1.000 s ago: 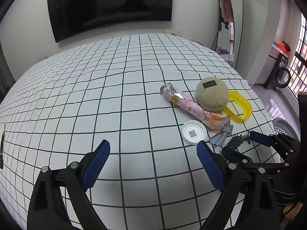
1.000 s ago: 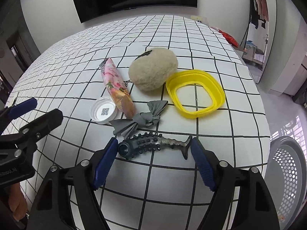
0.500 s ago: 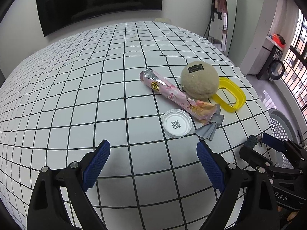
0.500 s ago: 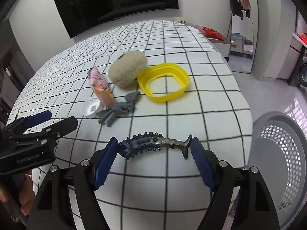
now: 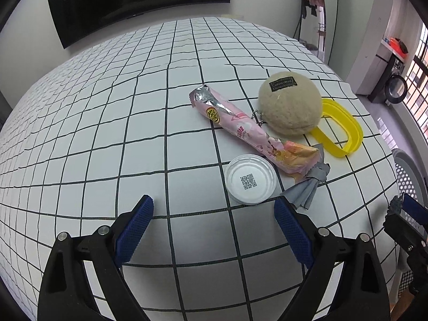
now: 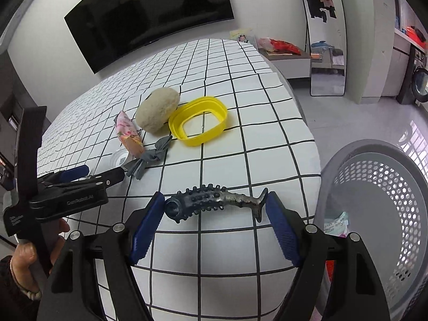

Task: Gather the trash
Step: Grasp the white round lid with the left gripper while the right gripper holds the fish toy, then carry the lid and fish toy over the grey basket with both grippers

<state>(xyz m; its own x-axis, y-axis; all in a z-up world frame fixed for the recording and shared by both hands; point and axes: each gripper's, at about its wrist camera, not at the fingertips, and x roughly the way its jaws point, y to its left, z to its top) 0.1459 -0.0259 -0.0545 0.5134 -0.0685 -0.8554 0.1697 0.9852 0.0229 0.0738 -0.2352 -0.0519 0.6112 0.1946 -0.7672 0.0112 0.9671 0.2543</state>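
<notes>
My right gripper [image 6: 214,212] is shut on a dark spiky fish-shaped toy [image 6: 214,203] and holds it above the table's right edge, beside a grey perforated basket [image 6: 379,214]. My left gripper [image 5: 214,230] is open and empty just short of a white round lid [image 5: 250,178]. Beyond the lid lie a pink snack wrapper [image 5: 248,131], a grey crumpled wrapper [image 5: 310,184], a beige plush ball [image 5: 290,103] and a yellow plastic ring [image 5: 339,131]. The same things show in the right wrist view: wrapper [image 6: 128,135], ball [image 6: 156,109], ring [image 6: 199,124].
The table wears a white cloth with a black grid [image 5: 107,133]. The basket [image 5: 409,171] stands on the floor off the right edge and holds some wrappers [image 6: 335,224]. A dark TV [image 5: 133,0] hangs on the far wall. A mirror [image 6: 323,40] leans at the right.
My right gripper has carried the fish toy off to the right, toward the basket. My left gripper has moved closer to the white lid and the wrappers.
</notes>
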